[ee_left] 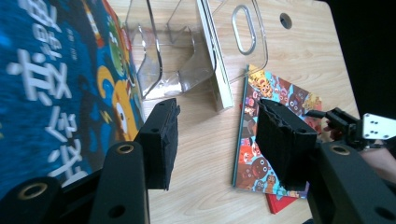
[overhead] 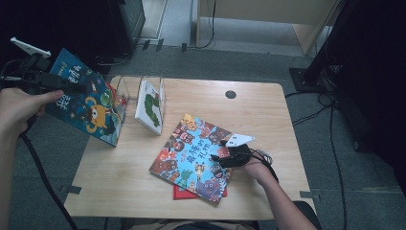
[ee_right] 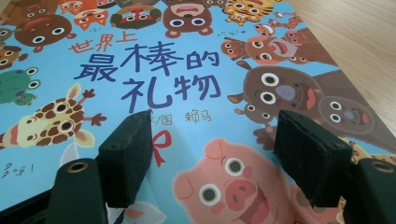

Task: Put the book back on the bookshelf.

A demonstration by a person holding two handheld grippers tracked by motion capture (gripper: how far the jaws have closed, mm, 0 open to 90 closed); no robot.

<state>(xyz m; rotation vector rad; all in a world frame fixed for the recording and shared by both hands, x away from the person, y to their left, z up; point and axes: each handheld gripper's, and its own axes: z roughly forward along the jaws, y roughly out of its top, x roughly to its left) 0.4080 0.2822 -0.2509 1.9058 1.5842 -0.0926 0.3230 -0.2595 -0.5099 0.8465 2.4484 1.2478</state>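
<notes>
Oddly, the dark blue book (ee_left: pixel 51 88) lies left of the left gripper's (ee_left: pixel 215 140) empty, parted jaws.

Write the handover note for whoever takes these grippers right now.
Left gripper: jaws open, nothing between them; the dark blue book stands tilted just outside one jaw, at the left end of the clear rack. I cannot tell whether it is seated in a slot.
Right gripper: jaws open, low over the animal book, not gripping it.
Things: the white book stands in the rack. The animal book lies flat on the table, on top of a red book.
Done: white book racked.
Left, probably: settle the blue book, then rack the animal and red books.
</notes>
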